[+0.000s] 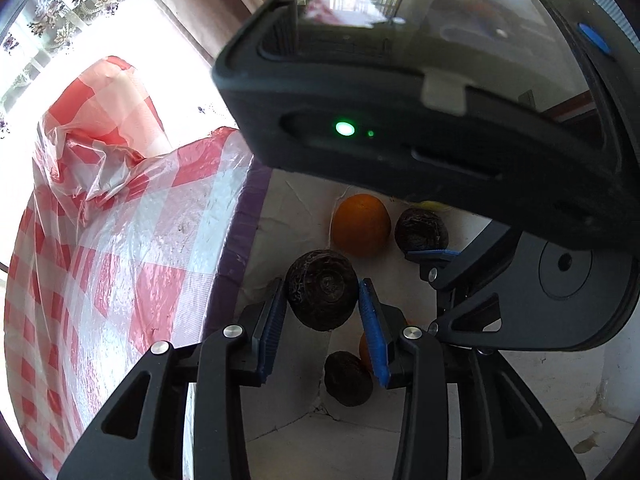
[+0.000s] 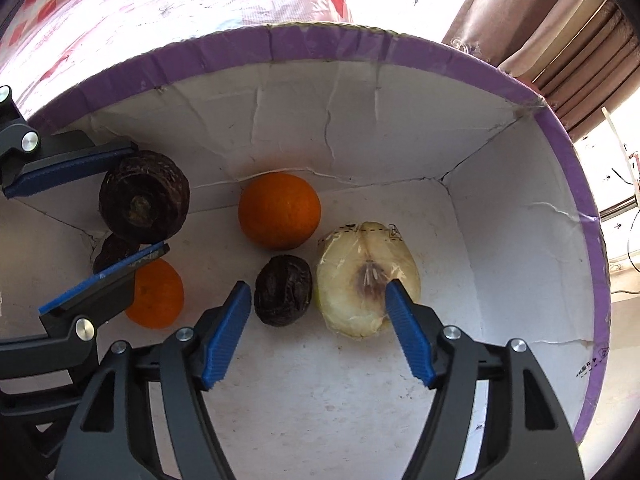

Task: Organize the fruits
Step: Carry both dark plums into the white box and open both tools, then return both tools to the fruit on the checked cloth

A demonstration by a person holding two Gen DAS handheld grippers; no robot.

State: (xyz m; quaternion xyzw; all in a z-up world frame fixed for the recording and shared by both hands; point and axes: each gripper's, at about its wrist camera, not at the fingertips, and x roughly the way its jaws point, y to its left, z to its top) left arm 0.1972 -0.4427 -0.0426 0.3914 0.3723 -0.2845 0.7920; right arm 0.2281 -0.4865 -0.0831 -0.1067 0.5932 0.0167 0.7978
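My left gripper [image 1: 322, 292] is shut on a dark wrinkled fruit [image 1: 320, 300], held just above the floor of a white box with a purple rim [image 2: 328, 46]. From the right wrist view the same left gripper [image 2: 148, 196] grips that fruit [image 2: 142, 196] at the box's left side. My right gripper [image 2: 320, 288] stands open over the box floor. A pale plastic-wrapped fruit [image 2: 360, 276] lies under its right fingertip, and a small dark fruit [image 2: 284, 290] lies by its left pad. Two oranges [image 2: 280, 210] [image 2: 158, 294] and another dark fruit [image 2: 114, 252] also lie in the box.
A red-and-white checked plastic cloth [image 1: 120, 260] lies outside the box's left wall. Brown curtains [image 2: 560, 60] and a bright window are behind. The right gripper's housing [image 1: 400, 100] hangs close above the left gripper. The box floor near its right wall is bare.
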